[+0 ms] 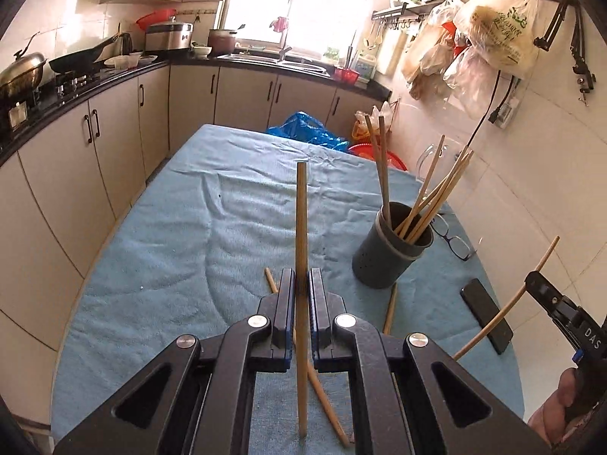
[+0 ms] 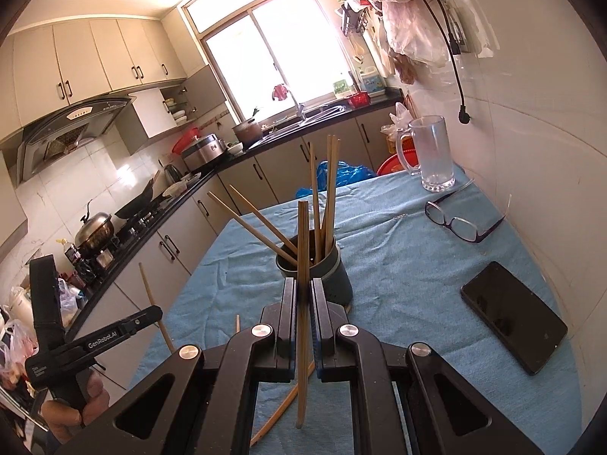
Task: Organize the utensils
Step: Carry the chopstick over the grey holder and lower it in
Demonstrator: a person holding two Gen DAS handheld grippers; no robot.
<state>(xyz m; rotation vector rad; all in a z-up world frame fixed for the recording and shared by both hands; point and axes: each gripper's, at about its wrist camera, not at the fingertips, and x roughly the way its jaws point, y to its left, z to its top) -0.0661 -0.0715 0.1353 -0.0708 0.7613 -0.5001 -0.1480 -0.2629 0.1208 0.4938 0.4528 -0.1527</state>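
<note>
A: Both claws are clamped shut, each on one chopstick. The left claw (image 1: pixel 302 288) grips its chopstick (image 1: pixel 301 227) near the middle, standing nearly upright; the right claw (image 2: pixel 302 295) pinches its own chopstick (image 2: pixel 302 250) the same way.

B: And the holder?

A: The dark holder (image 2: pixel 334 276) sits just beyond the right claw's tips, already bristling with sticks. From the left claw it's ahead and off to the right.

B: So how to drop them in cleanly?

A: I'd say bring the lower end over the rim, aim for a gap, then let go. Loose chopsticks (image 1: pixel 390 309) lie on the table (image 1: pixel 170 227) beneath the claws.
</note>
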